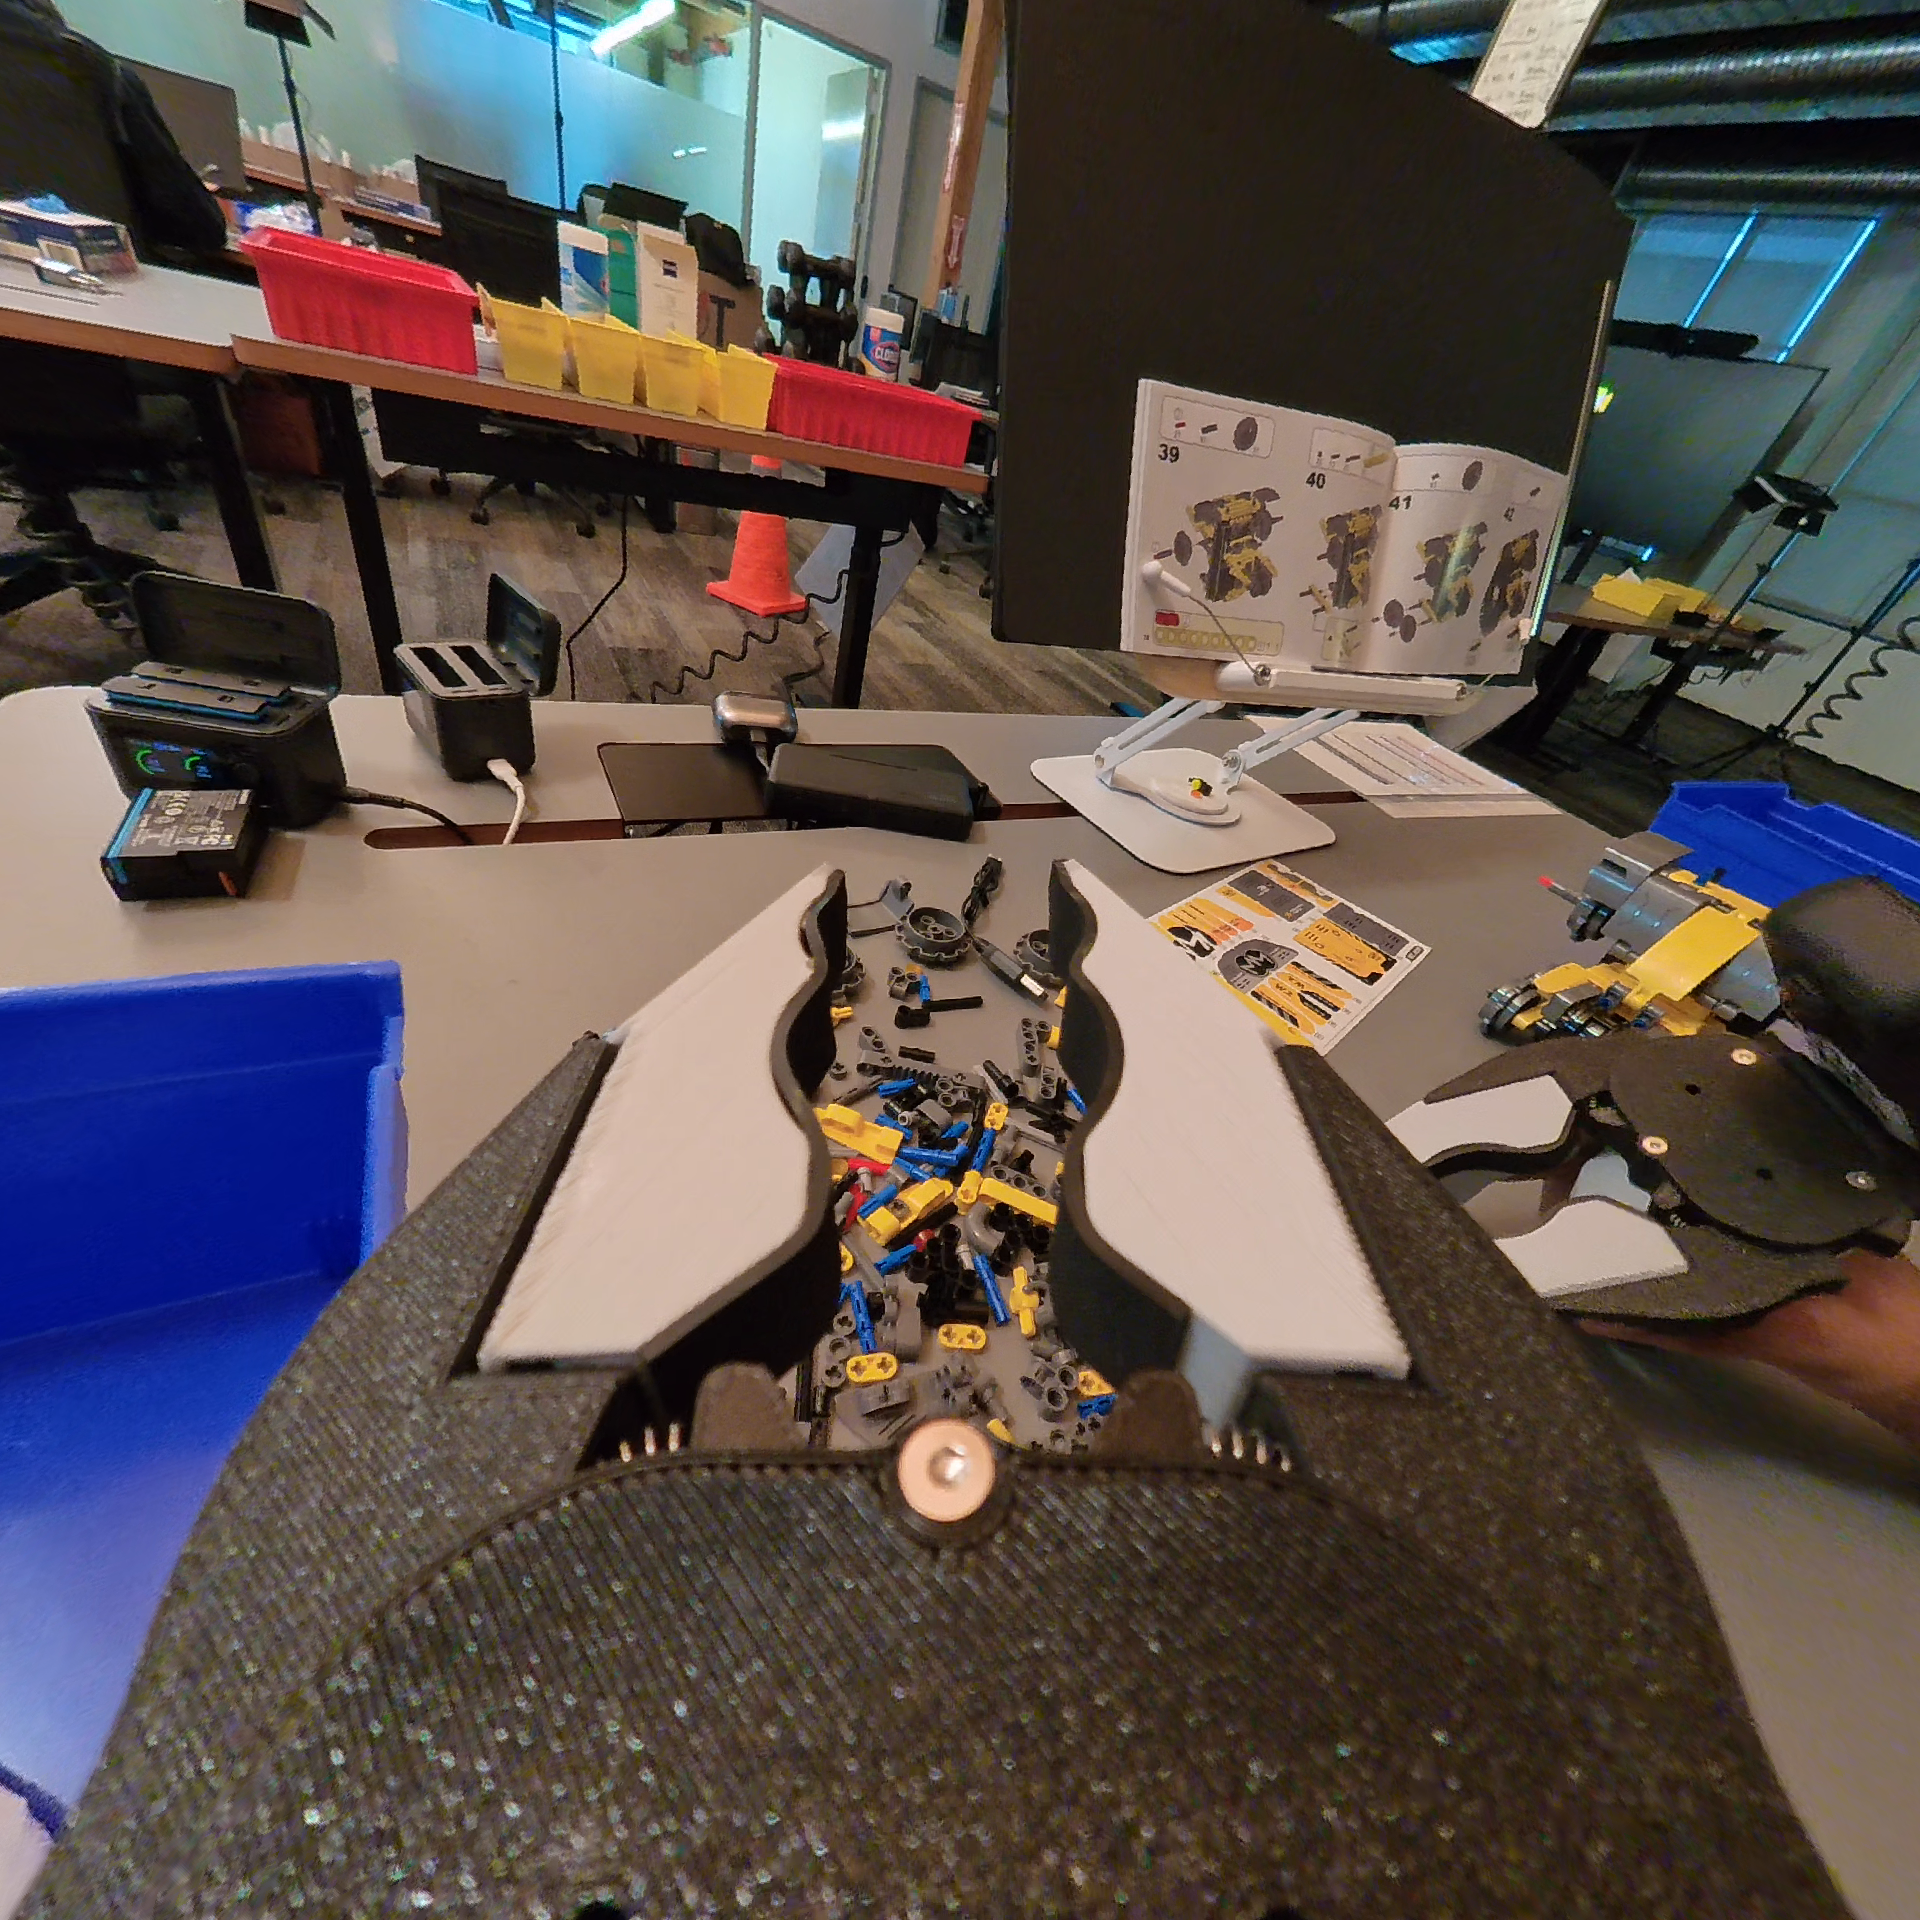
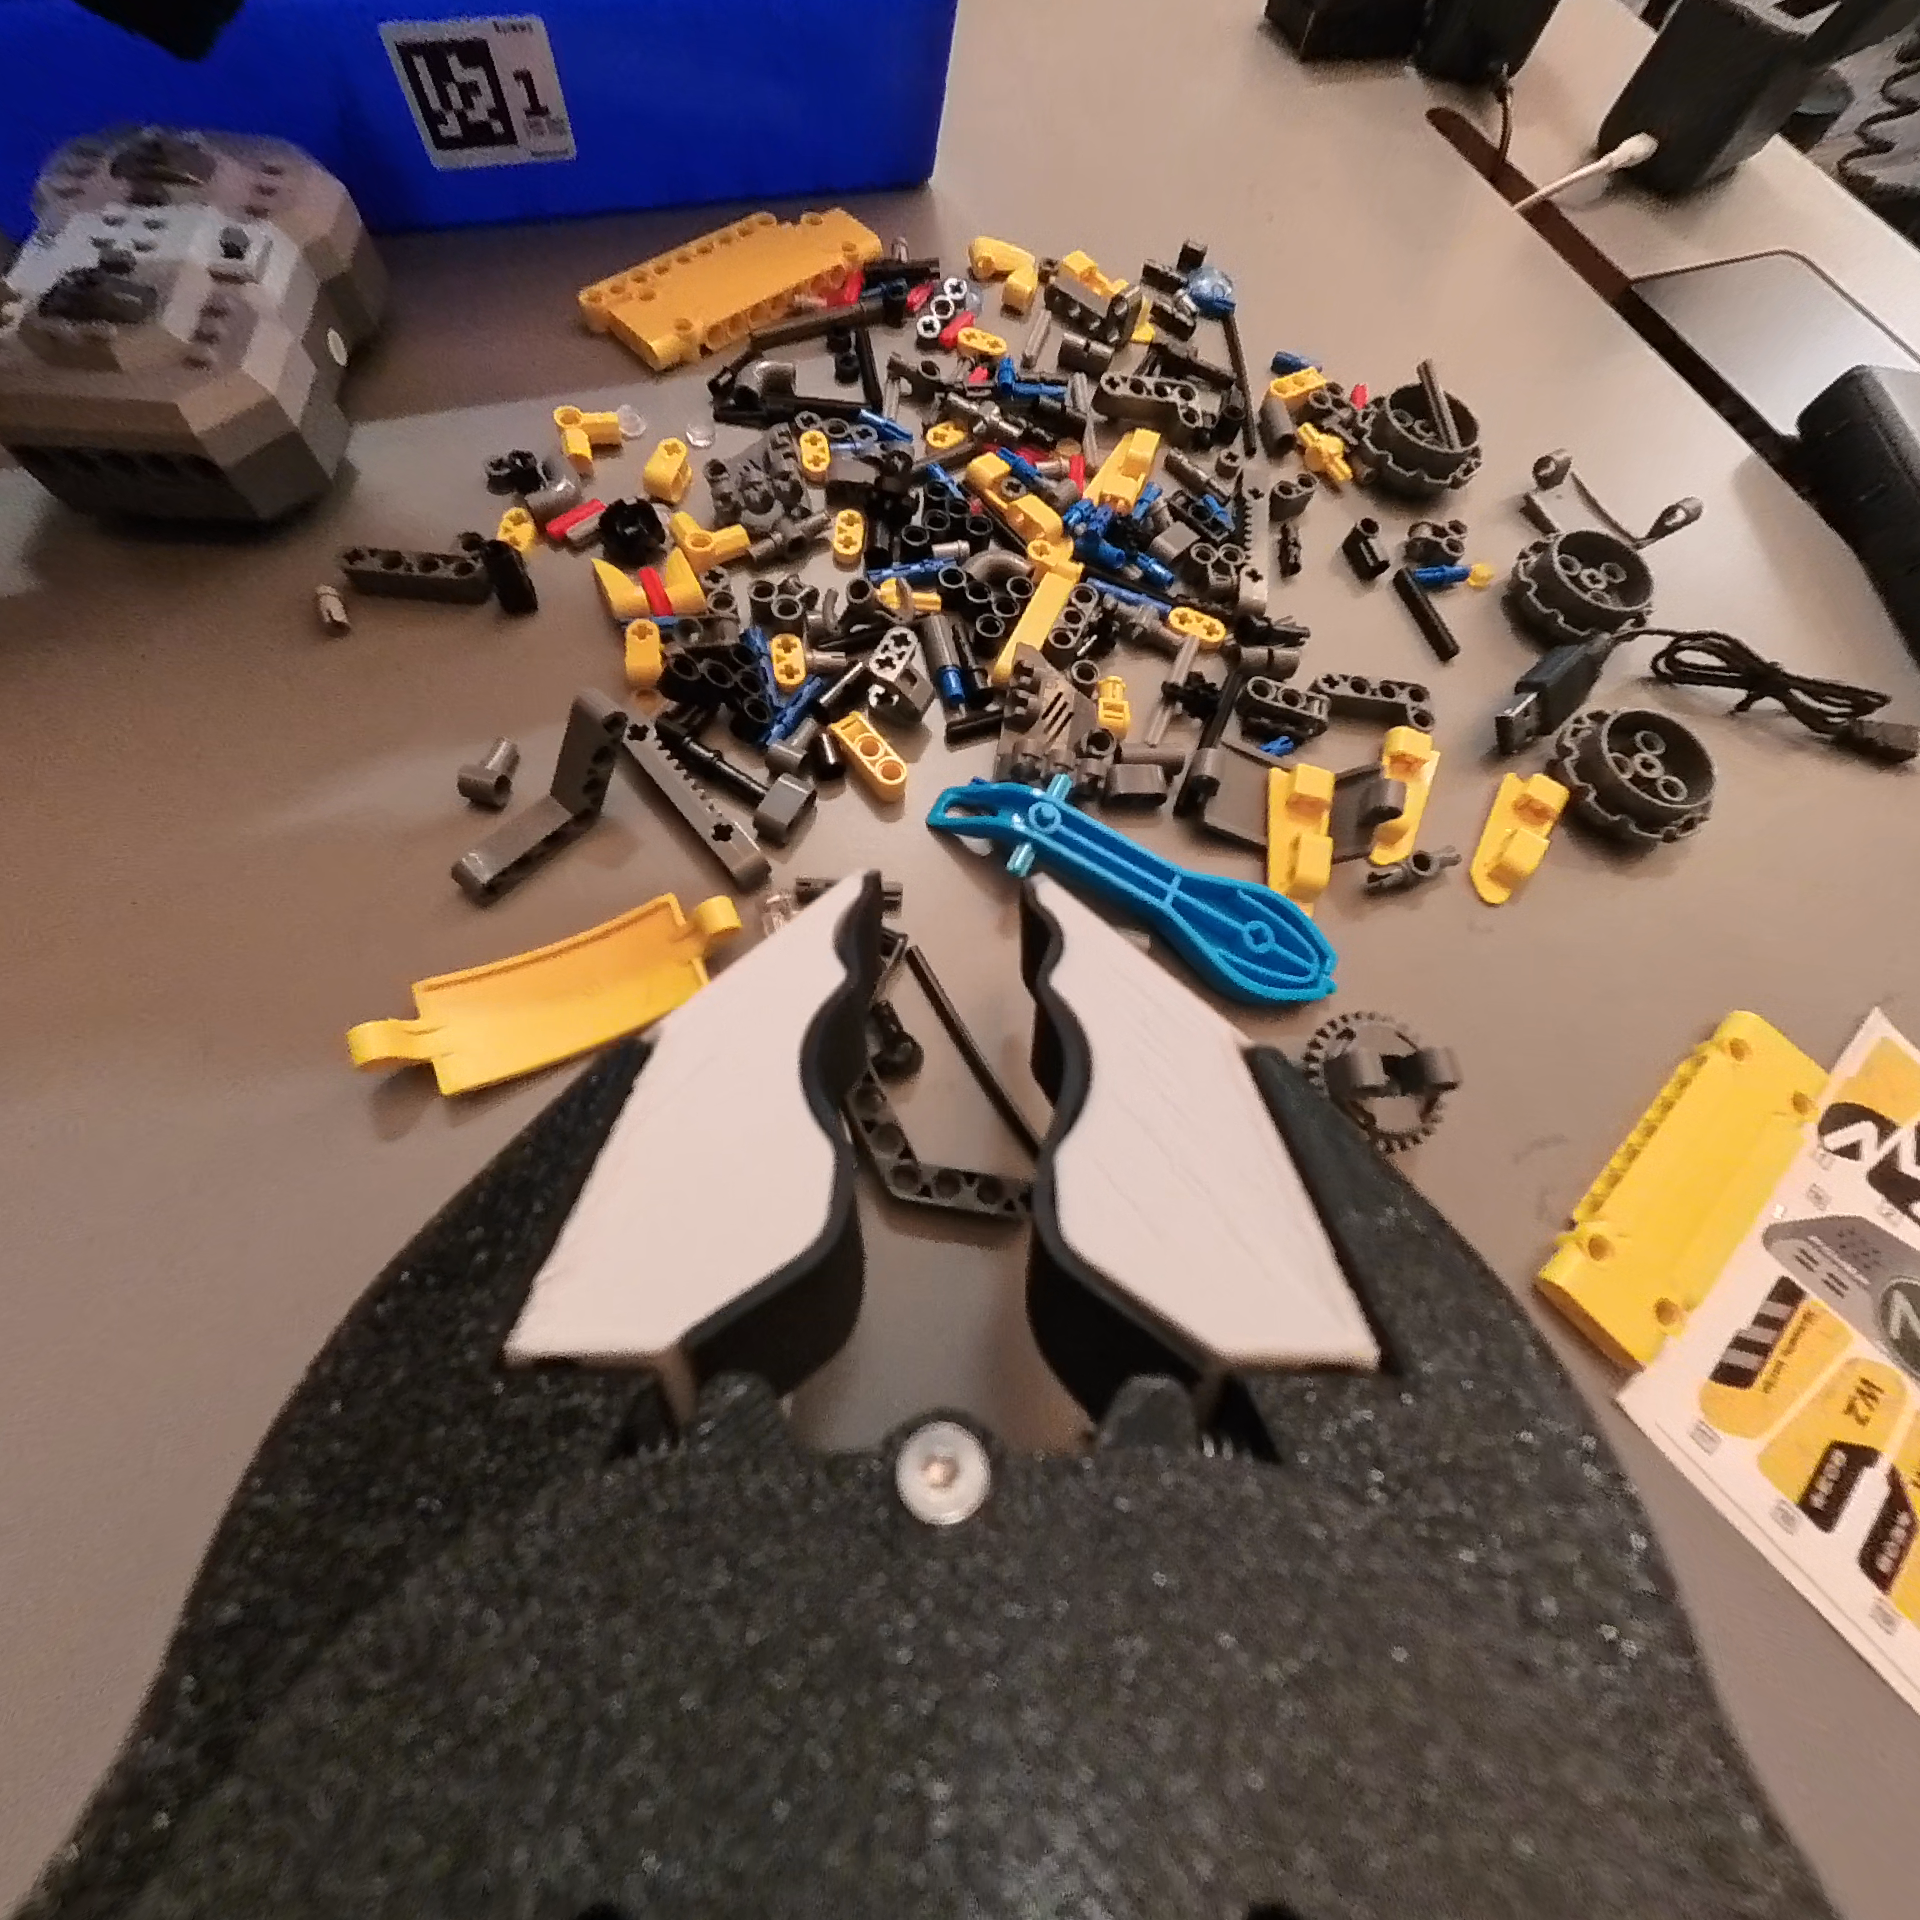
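Note:
A pile of small yellow, black, grey and blue building parts point(image 1: 940, 1174) lies on the grey table; it also shows in the right wrist view point(image 2: 987, 540). My left gripper point(image 1: 945, 894) is open and empty, held above the pile. My right gripper point(image 2: 951, 904) is open and empty, just short of the pile, over a black angled beam point(image 2: 935, 1164) and next to a blue parts-separator tool point(image 2: 1132, 894). A curved yellow panel point(image 2: 551, 987) lies left of it. The right gripper also shows at the right of the left wrist view point(image 1: 1496, 1174), held by a hand.
A half-built yellow and grey model point(image 1: 1621, 966) and a sticker sheet point(image 1: 1288, 951) lie to the right. An instruction booklet point(image 1: 1340, 540) stands on a holder. Blue bins point(image 1: 187, 1143) point(image 2: 644, 94), battery chargers point(image 1: 218, 707), a grey motor block point(image 2: 177, 343), several black wheels point(image 2: 1642, 769) and a cable point(image 2: 1714, 686) surround the pile. Some 20 cm of space lies between my two pairs of fingers. Both grippers' tips are roughly 20 cm from the grey motor block point(image 2: 177, 343).

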The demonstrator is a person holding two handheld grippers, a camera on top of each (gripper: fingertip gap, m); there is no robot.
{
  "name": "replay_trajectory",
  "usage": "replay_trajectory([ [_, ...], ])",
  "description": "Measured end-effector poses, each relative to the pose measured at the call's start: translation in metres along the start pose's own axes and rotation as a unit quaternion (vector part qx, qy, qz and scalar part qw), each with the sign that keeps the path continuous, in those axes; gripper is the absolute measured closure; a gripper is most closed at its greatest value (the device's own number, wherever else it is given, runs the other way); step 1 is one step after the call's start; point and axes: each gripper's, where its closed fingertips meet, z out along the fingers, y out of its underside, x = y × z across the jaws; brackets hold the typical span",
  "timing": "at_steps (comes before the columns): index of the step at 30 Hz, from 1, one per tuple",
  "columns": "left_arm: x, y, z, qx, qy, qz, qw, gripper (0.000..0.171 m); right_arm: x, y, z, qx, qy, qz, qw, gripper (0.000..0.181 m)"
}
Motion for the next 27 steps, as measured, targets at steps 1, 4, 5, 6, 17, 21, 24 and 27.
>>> replay_trajectory([
  [1, -0.001, 0.0, 0.0, 0.0, -0.001, 0.0, 1.0, 0.134, 0.0, -0.001, 0.0, 0.003, -0.004, 0.005, 1.0, 0.155],
  [4, -0.001, 0.001, 0.0, -0.002, -0.003, 0.0, 1.0, 0.134, -0.003, -0.012, 0.002, 0.022, -0.024, 0.029, 0.999, 0.155],
  [5, -0.001, 0.001, 0.001, -0.003, -0.003, 0.0, 1.0, 0.134, -0.004, -0.017, 0.002, 0.028, -0.033, 0.036, 0.998, 0.154],
  [6, -0.001, 0.002, 0.001, -0.004, -0.003, 0.0, 1.0, 0.134, -0.005, -0.022, 0.003, 0.032, -0.04, 0.04, 0.998, 0.152],
  [17, -0.001, 0.002, 0.001, -0.004, -0.002, -0.001, 1.0, 0.134, -0.014, -0.024, 0.05, -0.08, -0.062, -0.08, 0.992, 0.153],
  [21, -0.002, 0.001, 0.0, -0.003, -0.002, -0.001, 1.0, 0.134, -0.018, -0.022, 0.06, -0.092, -0.084, -0.068, 0.99, 0.158],
  [24, -0.003, 0.001, -0.001, -0.002, -0.001, -0.003, 1.0, 0.134, -0.014, -0.02, 0.059, -0.094, -0.079, -0.062, 0.991, 0.168],
  [27, -0.004, 0.0, -0.002, 0.001, -0.001, -0.005, 1.0, 0.134, -0.011, -0.023, 0.052, -0.073, -0.077, -0.045, 0.993, 0.172],
])
